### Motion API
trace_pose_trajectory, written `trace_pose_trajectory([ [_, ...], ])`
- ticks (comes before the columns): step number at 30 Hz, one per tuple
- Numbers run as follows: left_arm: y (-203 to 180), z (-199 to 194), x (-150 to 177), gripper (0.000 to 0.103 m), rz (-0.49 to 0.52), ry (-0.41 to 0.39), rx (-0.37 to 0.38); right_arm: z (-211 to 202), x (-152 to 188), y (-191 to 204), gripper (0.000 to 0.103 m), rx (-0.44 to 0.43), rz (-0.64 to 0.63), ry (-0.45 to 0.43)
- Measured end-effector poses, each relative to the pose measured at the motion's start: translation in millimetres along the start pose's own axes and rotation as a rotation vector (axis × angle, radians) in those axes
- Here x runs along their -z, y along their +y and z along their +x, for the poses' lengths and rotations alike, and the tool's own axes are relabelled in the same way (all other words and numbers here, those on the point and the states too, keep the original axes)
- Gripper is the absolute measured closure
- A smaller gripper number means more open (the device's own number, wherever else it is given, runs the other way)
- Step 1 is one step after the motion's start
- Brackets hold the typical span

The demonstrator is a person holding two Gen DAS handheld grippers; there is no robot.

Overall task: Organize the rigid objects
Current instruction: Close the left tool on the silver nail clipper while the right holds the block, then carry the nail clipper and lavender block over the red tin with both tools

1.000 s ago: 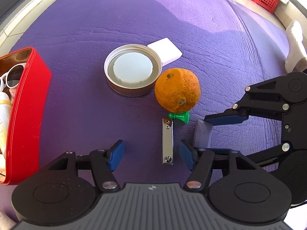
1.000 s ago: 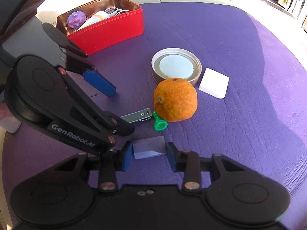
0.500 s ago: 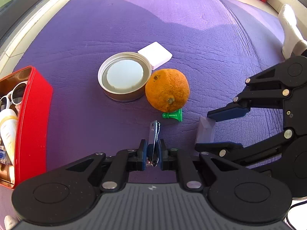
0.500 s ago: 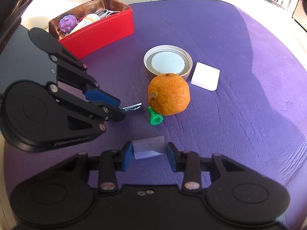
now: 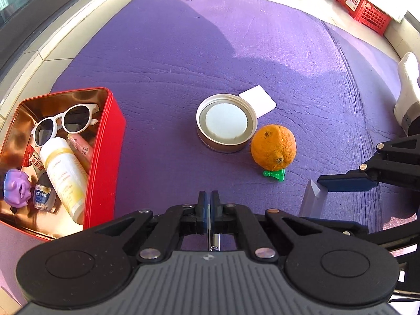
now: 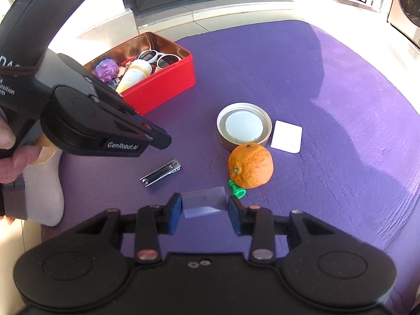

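My left gripper (image 5: 209, 197) is shut, and only a thin silver line shows between its pads. In the right wrist view it (image 6: 168, 141) hovers above the metal nail clipper (image 6: 161, 173). The clipper lies on the purple mat (image 6: 328, 92), and mat shows between it and the tips. My right gripper (image 6: 204, 204) is shut on a clear prism block (image 6: 203, 200) and holds it off the mat. The left wrist view shows the same block (image 5: 311, 204) at the right. The red tin (image 5: 105, 157) at the left holds white sunglasses (image 5: 65, 120), a bottle (image 5: 65, 176) and a purple toy (image 5: 15, 189).
An orange (image 5: 273, 147) rests against a green pawn (image 5: 274, 174). Behind them sit a round metal lid (image 5: 225, 123) and a white square card (image 5: 257, 101). A person's socked foot (image 5: 407, 92) rests on the mat's right edge. A red crate (image 5: 362, 8) stands on the floor beyond.
The left jaws closed on the clipper and rose. The clipper now lies apart from them, farther from the orange. The right gripper rose with the prism.
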State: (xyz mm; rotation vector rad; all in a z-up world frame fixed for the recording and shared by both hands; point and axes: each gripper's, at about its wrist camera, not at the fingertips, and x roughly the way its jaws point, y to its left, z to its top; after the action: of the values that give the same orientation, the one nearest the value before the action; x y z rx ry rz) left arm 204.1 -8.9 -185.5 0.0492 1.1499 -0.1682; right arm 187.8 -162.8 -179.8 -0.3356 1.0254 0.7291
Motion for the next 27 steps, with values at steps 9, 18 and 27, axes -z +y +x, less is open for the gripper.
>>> trace_pose_trajectory([
  [9, 10, -9, 4, 0.098, 0.008, 0.055, 0.085, -4, 4, 5, 0.066, -0.028, 0.029, -0.009],
  [18, 1, 25, 23, 0.050, 0.040, 0.126, 0.034, 12, 18, 1, 0.066, -0.057, 0.072, 0.024],
  [27, -19, 38, 39, 0.081, 0.168, 0.138, -0.015, 24, 28, -4, 0.066, -0.055, 0.093, 0.048],
])
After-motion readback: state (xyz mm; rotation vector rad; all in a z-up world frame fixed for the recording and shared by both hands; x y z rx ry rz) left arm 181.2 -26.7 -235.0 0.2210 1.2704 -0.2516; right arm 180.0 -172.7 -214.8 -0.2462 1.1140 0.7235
